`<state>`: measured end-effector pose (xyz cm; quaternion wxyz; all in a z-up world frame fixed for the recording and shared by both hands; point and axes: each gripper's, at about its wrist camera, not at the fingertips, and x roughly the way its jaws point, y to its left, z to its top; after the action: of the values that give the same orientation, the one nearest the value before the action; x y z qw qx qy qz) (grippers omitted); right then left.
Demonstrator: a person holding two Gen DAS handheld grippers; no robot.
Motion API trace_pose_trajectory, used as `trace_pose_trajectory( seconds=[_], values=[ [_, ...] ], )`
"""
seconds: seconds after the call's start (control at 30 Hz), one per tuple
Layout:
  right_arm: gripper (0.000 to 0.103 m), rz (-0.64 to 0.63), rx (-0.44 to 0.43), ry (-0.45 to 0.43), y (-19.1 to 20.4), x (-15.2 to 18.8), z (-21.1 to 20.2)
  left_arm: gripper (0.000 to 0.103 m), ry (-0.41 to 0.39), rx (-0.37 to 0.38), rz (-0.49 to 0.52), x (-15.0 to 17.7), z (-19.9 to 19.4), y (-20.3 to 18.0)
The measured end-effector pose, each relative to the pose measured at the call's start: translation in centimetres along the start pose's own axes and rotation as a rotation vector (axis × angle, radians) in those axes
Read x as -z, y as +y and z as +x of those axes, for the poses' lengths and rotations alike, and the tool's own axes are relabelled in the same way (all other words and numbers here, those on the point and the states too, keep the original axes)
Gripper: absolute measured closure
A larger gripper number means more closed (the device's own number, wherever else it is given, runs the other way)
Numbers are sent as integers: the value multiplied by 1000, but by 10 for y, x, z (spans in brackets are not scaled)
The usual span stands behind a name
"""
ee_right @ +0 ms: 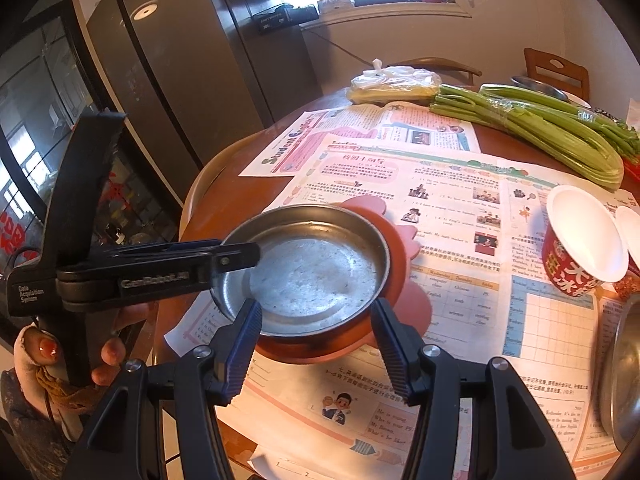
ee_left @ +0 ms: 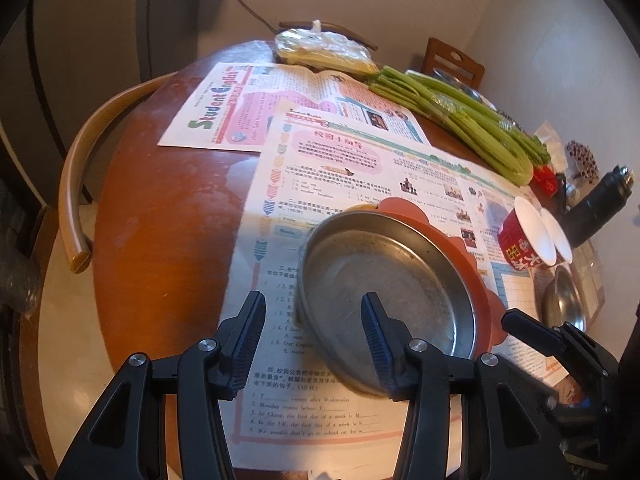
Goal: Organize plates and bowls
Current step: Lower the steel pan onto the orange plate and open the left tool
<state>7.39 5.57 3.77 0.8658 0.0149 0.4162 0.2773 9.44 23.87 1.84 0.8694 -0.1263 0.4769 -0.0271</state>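
Steel plate seated on orange plate, near table edge.

Left wrist view: we find the left gripper [ee_left: 313, 332] released, astride the steel plate [ee_left: 384, 300] rim atop the orange plate [ee_left: 478, 280]. Right wrist view: the right gripper [ee_right: 316, 332] is released; we advise withdrawing level, without dragging the stack.

I can read "Student English" on the far newspaper [ee_left: 224, 108], "GenRobot.AI" and "Data Acquisition System" on the left tongs [ee_right: 160, 276], weekday headings like "Wednesday" on the near newspaper [ee_right: 460, 280], and Chinese characters on the red cup [ee_right: 572, 268].
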Motion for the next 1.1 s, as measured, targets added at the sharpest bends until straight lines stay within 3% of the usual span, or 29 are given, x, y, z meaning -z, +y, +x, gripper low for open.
trace_pose_trajectory(
  seconds=[0.13, 0.33, 0.53, 0.77, 1.1],
  values=[
    [46, 20, 9, -17, -11, -1, -8, 48, -9, 29, -65, 8, -7, 13],
    [46, 74, 6, 1, -27, -1, -6, 45, 31, 163, -133, 18, 8, 14],
    [46, 69, 2, 10, -27, 2, -4, 45, 75, 187, -153, 19, 26, 4],
    [46, 100, 12, 3, -35, 2, -4, 45, 81, 122, -111, 17, 30, -11],
    [45, 117, 19, 49, -45, 5, 9, 44, 88, 100, -80, 9, 40, -28]
  ],
)
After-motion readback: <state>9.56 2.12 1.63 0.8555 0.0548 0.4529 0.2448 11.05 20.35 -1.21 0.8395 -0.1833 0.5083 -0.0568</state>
